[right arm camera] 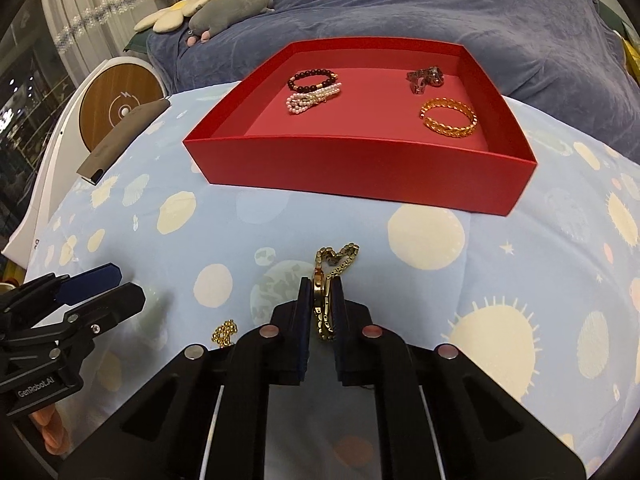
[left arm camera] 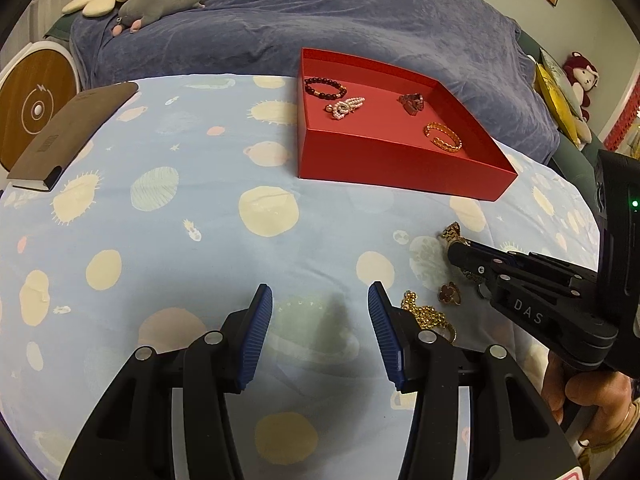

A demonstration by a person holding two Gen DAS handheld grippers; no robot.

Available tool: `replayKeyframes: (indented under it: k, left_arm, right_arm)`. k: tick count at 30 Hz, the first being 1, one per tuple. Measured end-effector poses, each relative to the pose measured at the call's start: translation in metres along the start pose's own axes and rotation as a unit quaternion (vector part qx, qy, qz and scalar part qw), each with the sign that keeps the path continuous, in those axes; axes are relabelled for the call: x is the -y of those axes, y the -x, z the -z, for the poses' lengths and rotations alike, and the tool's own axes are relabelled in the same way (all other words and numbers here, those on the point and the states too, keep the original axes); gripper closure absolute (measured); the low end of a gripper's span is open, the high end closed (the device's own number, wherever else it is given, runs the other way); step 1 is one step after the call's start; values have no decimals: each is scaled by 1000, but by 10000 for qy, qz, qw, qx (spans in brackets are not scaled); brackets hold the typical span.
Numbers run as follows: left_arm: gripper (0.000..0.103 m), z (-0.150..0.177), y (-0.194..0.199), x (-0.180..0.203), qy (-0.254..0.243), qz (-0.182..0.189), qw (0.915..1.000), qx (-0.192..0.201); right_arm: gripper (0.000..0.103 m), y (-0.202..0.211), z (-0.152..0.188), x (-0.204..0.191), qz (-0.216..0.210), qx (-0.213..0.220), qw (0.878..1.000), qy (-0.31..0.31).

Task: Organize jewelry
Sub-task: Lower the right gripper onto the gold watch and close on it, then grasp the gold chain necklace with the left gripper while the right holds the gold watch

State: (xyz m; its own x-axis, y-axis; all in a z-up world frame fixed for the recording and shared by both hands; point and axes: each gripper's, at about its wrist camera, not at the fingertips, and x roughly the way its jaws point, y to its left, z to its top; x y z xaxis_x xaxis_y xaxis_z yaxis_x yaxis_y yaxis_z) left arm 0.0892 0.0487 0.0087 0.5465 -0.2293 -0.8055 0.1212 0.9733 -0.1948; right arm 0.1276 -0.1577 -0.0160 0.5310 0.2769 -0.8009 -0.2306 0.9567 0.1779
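Observation:
My right gripper [right arm camera: 322,294] is shut on a gold link watch [right arm camera: 325,300], whose band loops out ahead of the pads on the spotted blue cloth. The left wrist view shows the right gripper [left arm camera: 460,249] low at the right, with the gold watch [left arm camera: 452,234] at its tips. My left gripper [left arm camera: 320,300] stands open over bare cloth with nothing between its fingers. Just right of it lies a gold chain [left arm camera: 424,314] with a clover pendant [left arm camera: 448,293]. The red box [right arm camera: 360,172] holds a dark bead bracelet [right arm camera: 312,81], a pearl piece [right arm camera: 312,100], a dark clip [right arm camera: 426,78] and a gold bangle [right arm camera: 448,120].
A brown notebook [left arm camera: 68,136] lies at the cloth's far left edge, beside a round wood-topped white stand [left arm camera: 36,108]. Behind the red box [left arm camera: 400,176] is a bed under a blue blanket [left arm camera: 320,20] with plush toys [left arm camera: 160,2]. A hand [left arm camera: 588,396] holds the right gripper.

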Motion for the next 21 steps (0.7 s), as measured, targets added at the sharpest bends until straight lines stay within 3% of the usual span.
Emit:
replayKeyframes:
  k: [11, 21]
  left_arm:
    - [55, 16, -11, 34, -396, 215, 9988, -180]
    - [55, 18, -29, 62, -666, 138, 9976, -145]
  right_arm:
    - [94, 51, 21, 27, 173, 163, 9994, -237]
    - [94, 60, 37, 46, 203, 49, 9992, -354]
